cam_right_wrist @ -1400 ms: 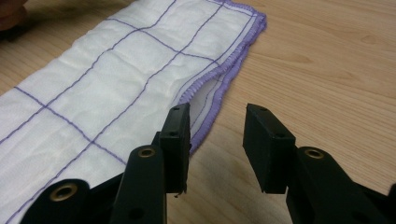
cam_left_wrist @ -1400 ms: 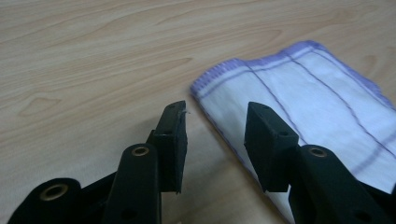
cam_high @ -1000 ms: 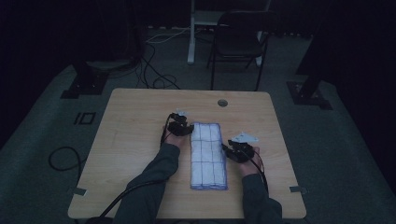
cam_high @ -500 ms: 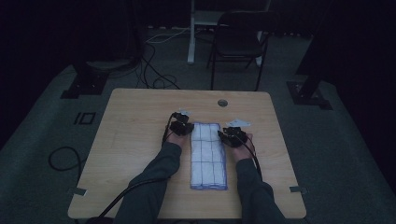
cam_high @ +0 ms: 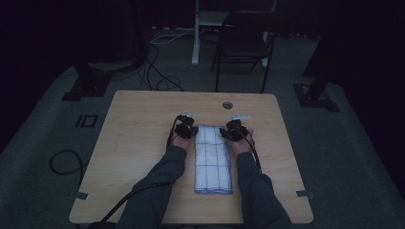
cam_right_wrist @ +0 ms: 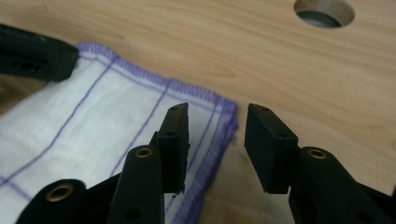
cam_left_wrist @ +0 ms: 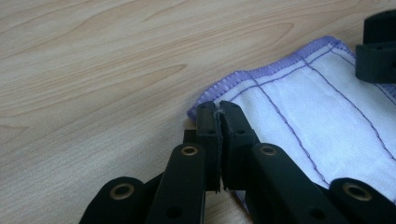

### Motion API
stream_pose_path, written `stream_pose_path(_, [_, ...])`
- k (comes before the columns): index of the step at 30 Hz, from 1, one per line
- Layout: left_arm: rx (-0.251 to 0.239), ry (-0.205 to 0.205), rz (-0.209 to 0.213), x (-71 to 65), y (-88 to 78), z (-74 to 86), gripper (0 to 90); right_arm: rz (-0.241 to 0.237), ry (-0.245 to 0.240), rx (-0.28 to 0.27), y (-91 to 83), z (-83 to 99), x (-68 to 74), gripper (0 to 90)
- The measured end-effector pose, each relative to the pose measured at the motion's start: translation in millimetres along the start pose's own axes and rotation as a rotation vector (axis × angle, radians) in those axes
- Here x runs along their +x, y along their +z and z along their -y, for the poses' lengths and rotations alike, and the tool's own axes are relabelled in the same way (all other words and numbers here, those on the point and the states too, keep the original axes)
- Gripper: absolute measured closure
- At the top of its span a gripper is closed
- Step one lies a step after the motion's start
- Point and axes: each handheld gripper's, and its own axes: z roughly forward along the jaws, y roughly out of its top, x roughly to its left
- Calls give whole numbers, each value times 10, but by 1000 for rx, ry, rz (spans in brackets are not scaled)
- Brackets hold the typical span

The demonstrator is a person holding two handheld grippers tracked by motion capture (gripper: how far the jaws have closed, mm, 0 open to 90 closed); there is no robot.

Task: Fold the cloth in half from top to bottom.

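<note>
The folded white cloth (cam_high: 213, 162) with purple stitching lies lengthwise on the middle of the wooden table (cam_high: 138, 143), its far short edge toward the round cable hole (cam_high: 227, 104). At the cloth's far left corner, the left gripper (cam_left_wrist: 218, 116) has just closed its jaws and now pinches the hem between its pads. The right gripper (cam_right_wrist: 217, 128), which a second ago was off the cloth's right side, now sits at the far right corner (cam_right_wrist: 224, 109); its jaws have just been opening and stand spread astride that corner, one over the fabric, one over bare wood, not yet pressing. With one corner held and the other bracketed, the right pinch looks like the next step before lifting or folding the far edge.
</note>
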Motion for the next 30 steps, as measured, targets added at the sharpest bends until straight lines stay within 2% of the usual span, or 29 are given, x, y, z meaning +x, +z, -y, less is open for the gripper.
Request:
stream_pose_path(6, [5,6,-4,-4,-3,-3,882,9,-40,48,99,-47,26,587])
stream_pose_path(9, [10,4,-3,-4,-4,-9,883,-12,1,50,102,-45,-3,608])
stream_pose_path(12, [15,-24,10,13,-4,-16,886,-34,-3,68,105,-74,12,738])
stream_pose_path(17, [30,-16,15,21,-17,-30,890,-69,23,92,111,-118,-8,852])
stream_pose_path(21, [6,-6,26,32,-63,-45,892,-81,30,81,87,-109,-27,866])
stream_pose_path(25, [-17,6,32,35,-149,-94,892,-101,49,41,27,-109,-67,869])
stream_pose_path(30, [-47,20,32,17,-228,-164,893,-109,28,-1,-82,-171,-64,870])
